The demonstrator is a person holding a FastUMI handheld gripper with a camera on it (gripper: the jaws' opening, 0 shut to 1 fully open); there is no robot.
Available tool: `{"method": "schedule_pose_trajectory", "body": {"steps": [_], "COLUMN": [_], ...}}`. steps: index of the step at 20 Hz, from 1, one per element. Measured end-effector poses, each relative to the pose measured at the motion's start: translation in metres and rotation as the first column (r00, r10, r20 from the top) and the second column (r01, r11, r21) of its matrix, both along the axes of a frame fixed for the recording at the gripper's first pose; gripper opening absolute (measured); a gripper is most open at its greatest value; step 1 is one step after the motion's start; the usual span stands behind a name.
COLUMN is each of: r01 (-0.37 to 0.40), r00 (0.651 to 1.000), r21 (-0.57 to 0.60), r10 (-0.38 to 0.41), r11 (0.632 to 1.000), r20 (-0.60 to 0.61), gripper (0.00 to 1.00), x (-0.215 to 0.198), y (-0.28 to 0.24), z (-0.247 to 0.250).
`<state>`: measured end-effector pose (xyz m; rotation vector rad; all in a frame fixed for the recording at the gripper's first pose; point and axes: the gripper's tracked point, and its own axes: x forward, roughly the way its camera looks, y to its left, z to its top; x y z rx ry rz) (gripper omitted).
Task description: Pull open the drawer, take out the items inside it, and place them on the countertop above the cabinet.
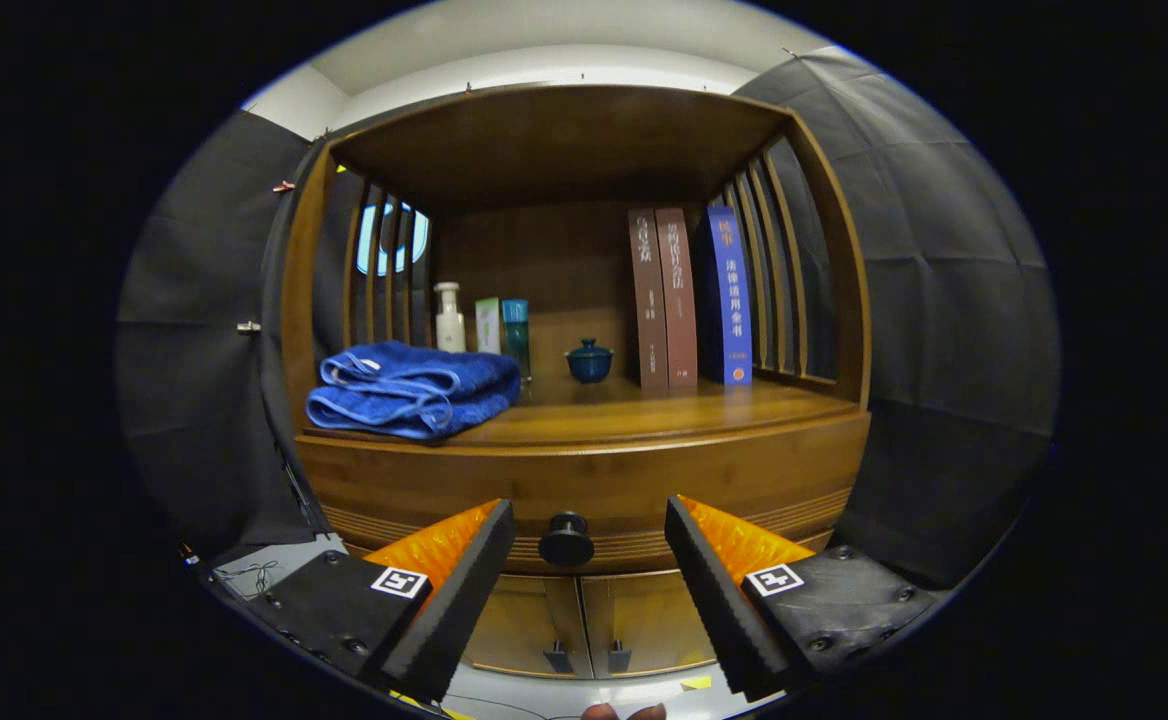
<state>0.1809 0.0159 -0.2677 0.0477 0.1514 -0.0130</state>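
Here the tool [589, 540] gapes around the drawer knob [566, 540], untouched.

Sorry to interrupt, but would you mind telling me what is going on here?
A person is holding a gripper up to a wooden cabinet. Its fingers are open, with the drawer's round knob lined up between them and just ahead, not yet touched. The drawer is shut, so nothing has come out of it yet. On the countertop above lie a folded blue towel, some bottles, a small lidded cup and three upright books.
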Motion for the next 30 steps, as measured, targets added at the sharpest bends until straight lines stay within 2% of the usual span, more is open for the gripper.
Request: {"method": "schedule_pose_trajectory", "body": {"steps": [6,7,11,13,16,20,30], "r01": [-0.034,-0.036,-0.022,-0.023,-0.026,-0.020,-0.018], "r00": [0.998,0.997,0.995,0.996,0.995,0.994,0.993], "r21": [-0.038,-0.042,-0.014,0.012,-0.020,-0.015,-0.006], "r10": [0.032,0.033,0.021,0.024,0.024,0.018,0.018], "r11": [0.999,0.998,1.000,1.000,0.999,1.000,1.000], "r20": [-0.062,-0.067,-0.096,-0.083,-0.093,-0.103,-0.115], "gripper": [1.00,0.96,0.54,0.46,0.38,0.38,0.38], "x": [0.027,0.031,0.040,0.041,0.041,0.030,-0.048], "y": [0.013,0.017,0.019,0.019,0.020,0.020,0.019], "z": [-0.037,-0.040,-0.051,-0.051,-0.052,-0.053,-0.048]}}
